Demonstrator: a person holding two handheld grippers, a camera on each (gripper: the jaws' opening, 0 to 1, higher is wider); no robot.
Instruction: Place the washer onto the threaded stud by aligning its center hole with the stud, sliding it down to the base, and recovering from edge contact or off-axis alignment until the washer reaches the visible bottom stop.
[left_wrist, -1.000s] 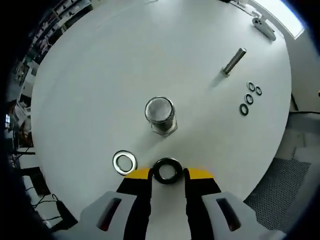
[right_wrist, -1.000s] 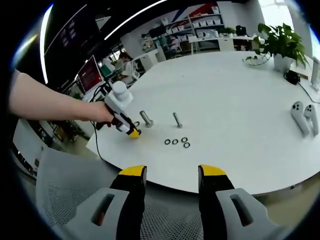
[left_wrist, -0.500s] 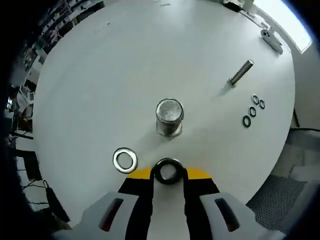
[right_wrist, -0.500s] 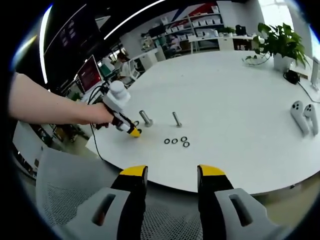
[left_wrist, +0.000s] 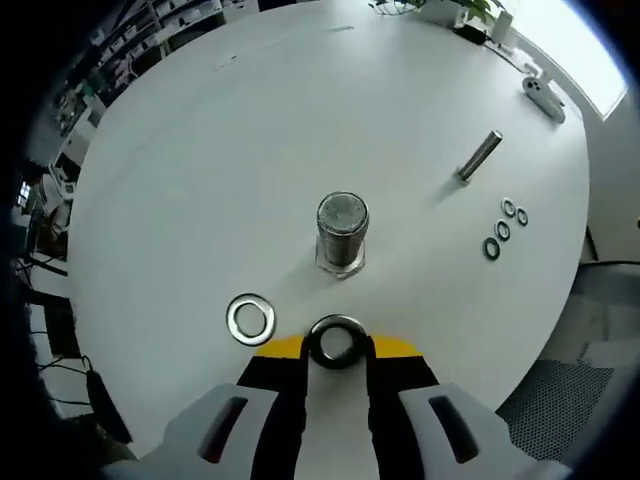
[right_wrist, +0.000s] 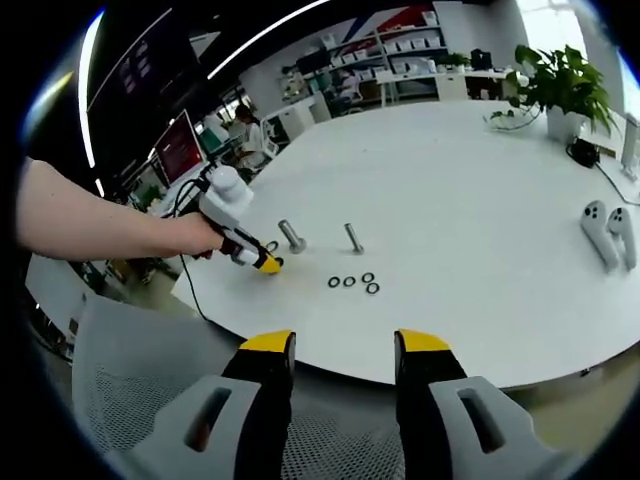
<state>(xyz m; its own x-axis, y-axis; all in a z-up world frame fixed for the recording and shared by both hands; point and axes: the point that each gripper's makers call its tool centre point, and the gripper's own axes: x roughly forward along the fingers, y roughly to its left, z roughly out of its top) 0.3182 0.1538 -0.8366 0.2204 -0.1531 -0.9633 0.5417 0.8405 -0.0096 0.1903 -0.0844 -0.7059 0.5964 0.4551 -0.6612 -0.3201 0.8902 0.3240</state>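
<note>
In the left gripper view my left gripper (left_wrist: 337, 347) is shut on a steel washer (left_wrist: 336, 341), held between its yellow-tipped fingers just short of the thick threaded stud (left_wrist: 342, 235), which stands upright on the white table (left_wrist: 220, 130). A second washer (left_wrist: 250, 318) lies flat on the table, left of the held one. In the right gripper view my right gripper (right_wrist: 338, 352) is open and empty, off the table's near edge. That view also has the left gripper (right_wrist: 262, 262) held by a person's hand, close to the stud (right_wrist: 291, 236).
A thin bolt (left_wrist: 478, 157) stands on the table beyond the stud, with three small dark rings (left_wrist: 503, 230) beside it. White controllers (right_wrist: 608, 234) and a potted plant (right_wrist: 562, 92) sit at the table's right side. A mesh chair (right_wrist: 150, 400) is below the table edge.
The left gripper's camera has pulled back and tilted, so the stud now looks more upright. The washer stays gripped. The right gripper has not moved.
</note>
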